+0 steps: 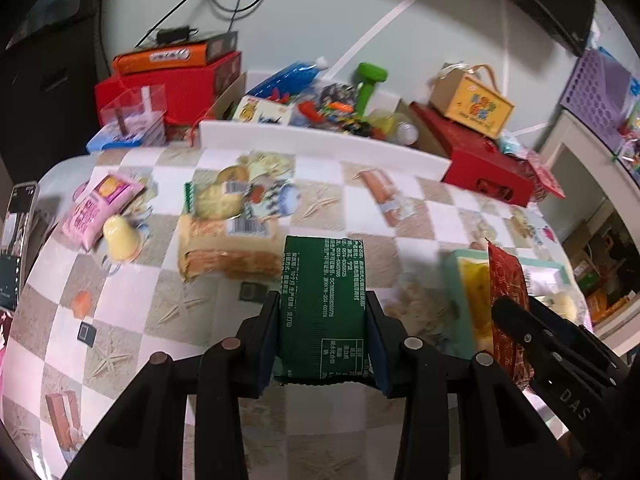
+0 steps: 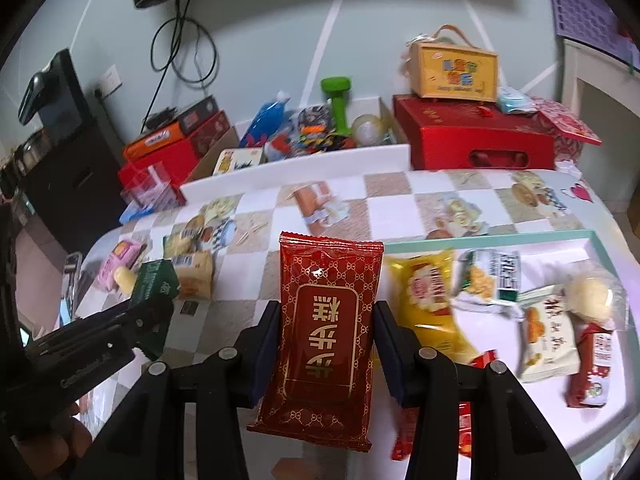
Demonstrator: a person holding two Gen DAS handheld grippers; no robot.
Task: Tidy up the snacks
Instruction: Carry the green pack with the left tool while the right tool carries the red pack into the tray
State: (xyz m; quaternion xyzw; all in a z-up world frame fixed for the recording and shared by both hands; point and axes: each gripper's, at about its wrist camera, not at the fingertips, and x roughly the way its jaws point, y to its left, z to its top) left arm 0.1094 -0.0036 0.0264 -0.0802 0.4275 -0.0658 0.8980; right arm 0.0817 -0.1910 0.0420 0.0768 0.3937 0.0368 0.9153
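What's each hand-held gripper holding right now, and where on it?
Left hand-held gripper: green snack packet, clamped across its long sides. Right hand-held gripper: red snack packet, clamped across its long sides.

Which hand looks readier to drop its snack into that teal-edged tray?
Probably the right. The right gripper holds the red packet beside the tray, where other snacks lie. The left gripper, clamping the green packet, sits farther from it.

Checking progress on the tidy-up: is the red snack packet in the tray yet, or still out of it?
Out. The red snack packet is clamped in the right claw, beside the tray.
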